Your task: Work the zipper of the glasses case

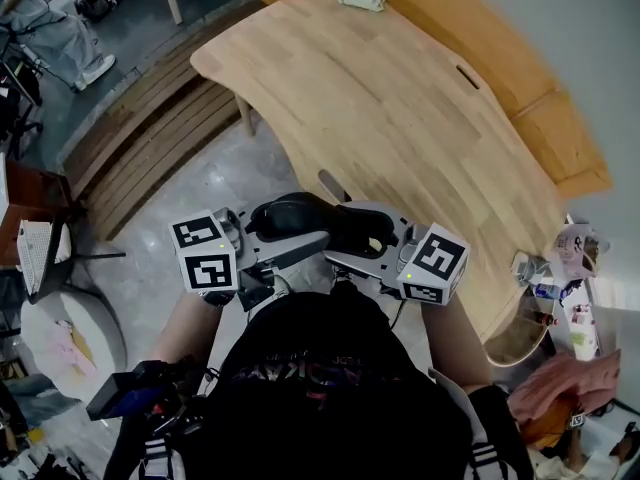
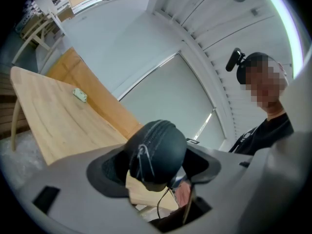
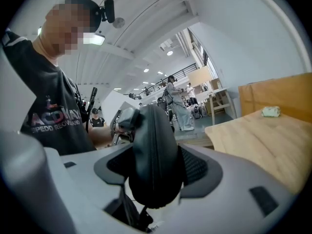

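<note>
Pale wood of the counter (image 1: 400, 98) is stretching ahead, while the black glasses case (image 1: 305, 218) is hanging in the air short of its edge, near the person's chest. The left gripper (image 2: 157, 165) and right gripper (image 3: 156, 169) are each pinching one end between their fingers. The zipper pull (image 2: 143, 159) is sitting ungrabbed at the left end. This looks like steadying; next, one gripper probably needs to release and catch that pull.

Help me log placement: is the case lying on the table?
No: the left gripper and right gripper hold the case in the air, off the table.
</note>
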The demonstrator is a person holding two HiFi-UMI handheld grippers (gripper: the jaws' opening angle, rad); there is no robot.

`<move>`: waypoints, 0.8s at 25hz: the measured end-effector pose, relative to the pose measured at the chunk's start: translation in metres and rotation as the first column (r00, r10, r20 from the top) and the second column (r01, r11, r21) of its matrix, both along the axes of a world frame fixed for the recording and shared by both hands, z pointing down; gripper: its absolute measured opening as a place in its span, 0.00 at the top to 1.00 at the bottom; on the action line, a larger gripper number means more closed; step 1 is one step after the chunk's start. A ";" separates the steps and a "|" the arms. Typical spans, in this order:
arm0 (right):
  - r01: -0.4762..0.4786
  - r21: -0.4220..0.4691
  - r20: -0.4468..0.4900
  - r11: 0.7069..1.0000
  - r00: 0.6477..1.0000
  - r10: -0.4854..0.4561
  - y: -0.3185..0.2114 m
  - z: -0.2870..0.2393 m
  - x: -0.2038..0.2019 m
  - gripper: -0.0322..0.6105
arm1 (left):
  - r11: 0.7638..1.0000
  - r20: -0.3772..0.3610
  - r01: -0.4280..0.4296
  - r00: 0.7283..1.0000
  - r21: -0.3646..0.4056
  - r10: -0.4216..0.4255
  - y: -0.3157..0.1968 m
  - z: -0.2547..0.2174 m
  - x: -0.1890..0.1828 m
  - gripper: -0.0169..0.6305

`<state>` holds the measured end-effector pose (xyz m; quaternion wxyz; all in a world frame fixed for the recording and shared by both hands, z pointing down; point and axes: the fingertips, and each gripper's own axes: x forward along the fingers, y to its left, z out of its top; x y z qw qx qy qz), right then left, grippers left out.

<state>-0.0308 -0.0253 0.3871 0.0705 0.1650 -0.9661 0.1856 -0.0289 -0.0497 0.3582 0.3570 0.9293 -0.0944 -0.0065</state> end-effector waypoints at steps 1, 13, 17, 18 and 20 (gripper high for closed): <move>-0.016 -0.008 0.003 1.000 1.000 0.016 -0.001 0.001 0.008 0.50 | 1.000 -0.003 0.009 1.000 -0.007 -0.009 -0.002 0.000 -0.001 0.49; -0.466 0.172 -0.301 0.868 0.814 0.497 -0.087 0.064 0.160 0.50 | 0.997 0.116 0.035 0.993 -0.063 -0.028 -0.006 0.034 0.011 0.93; -0.456 0.297 -0.436 0.839 0.717 0.544 -0.129 0.100 0.199 0.50 | 0.998 0.184 0.003 0.983 -0.064 0.009 0.004 0.054 0.027 0.96; -0.443 0.315 -0.464 0.839 0.700 0.544 -0.139 0.109 0.205 0.50 | 0.998 0.200 -0.002 0.980 -0.067 0.015 0.007 0.058 0.029 0.96; -0.422 0.327 -0.507 0.846 0.677 0.534 -0.160 0.128 0.218 0.50 | 0.997 0.227 0.000 0.974 -0.080 0.018 0.009 0.068 0.037 0.96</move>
